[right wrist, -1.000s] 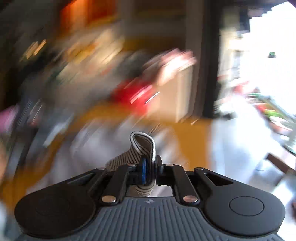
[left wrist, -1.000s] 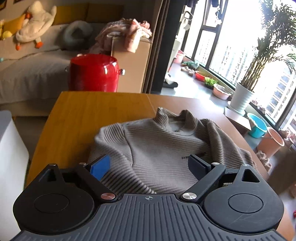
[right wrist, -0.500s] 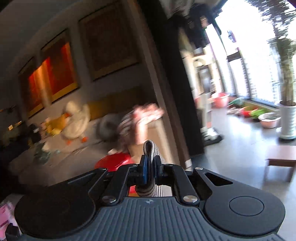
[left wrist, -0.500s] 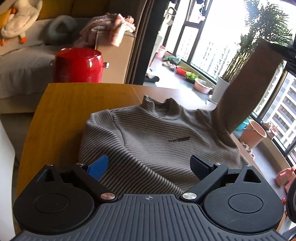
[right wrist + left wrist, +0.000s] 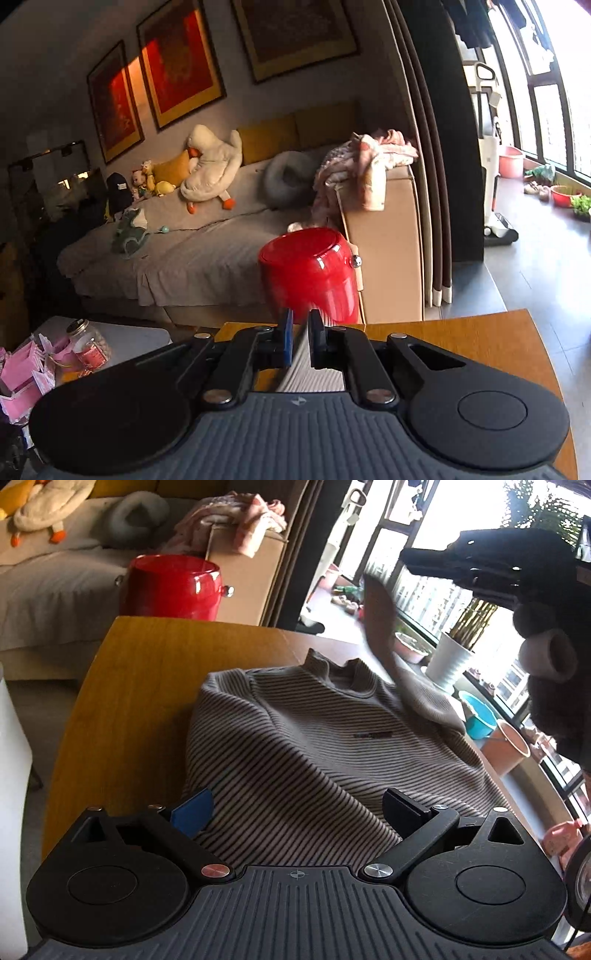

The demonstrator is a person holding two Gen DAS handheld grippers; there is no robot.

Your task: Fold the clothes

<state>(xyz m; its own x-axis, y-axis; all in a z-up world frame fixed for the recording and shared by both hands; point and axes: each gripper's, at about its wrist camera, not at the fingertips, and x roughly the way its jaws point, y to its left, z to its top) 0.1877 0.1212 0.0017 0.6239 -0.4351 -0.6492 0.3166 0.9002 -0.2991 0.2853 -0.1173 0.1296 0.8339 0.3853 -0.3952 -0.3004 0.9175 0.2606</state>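
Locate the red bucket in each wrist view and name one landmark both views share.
Left wrist view: red bucket at upper left, beyond the far edge of the wooden table.
Right wrist view: red bucket at centre, just above the right gripper.
Shared landmark: the pink clothes heaped on the cardboard box.

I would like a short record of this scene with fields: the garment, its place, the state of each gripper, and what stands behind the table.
garment: grey ribbed sweater, front up, collar toward the far edge
place: on the wooden table
lifted part: right sleeve, raised above the sweater body
left gripper: open, low over the sweater hem, holding nothing
right gripper: shut on the sleeve, jaws close with ribbed fabric between them
behind table: red bucket, sofa with a plush duck
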